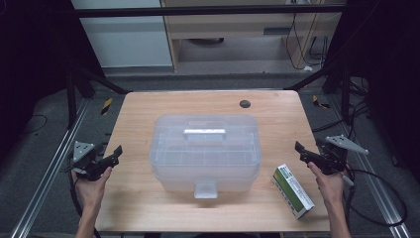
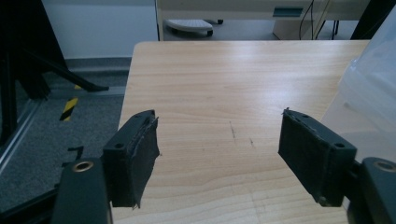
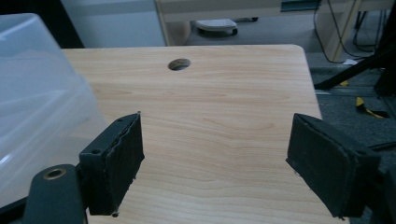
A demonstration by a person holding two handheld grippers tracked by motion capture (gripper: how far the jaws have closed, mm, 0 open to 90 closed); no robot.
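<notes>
High view: we hold left claw (image 1: pixel 115 154) at counter (image 1: pixel 148 208) left edge, right claw (image 1: pixel 301 151) near right edge, both spread w/ nothing between. Clear lidded plastic box (image 1: pixel 205 151) sits mid-counter, closed. Green-white carton (image 1: pixel 292 191) lies flat just near-left of right claw, not touching.

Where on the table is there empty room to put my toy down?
Bare wood lies left of the clear plastic box, beside the left tongs, and behind it toward the round hole. The front right is crowded: the green and white carton lies between the box and the right tongs.
</notes>
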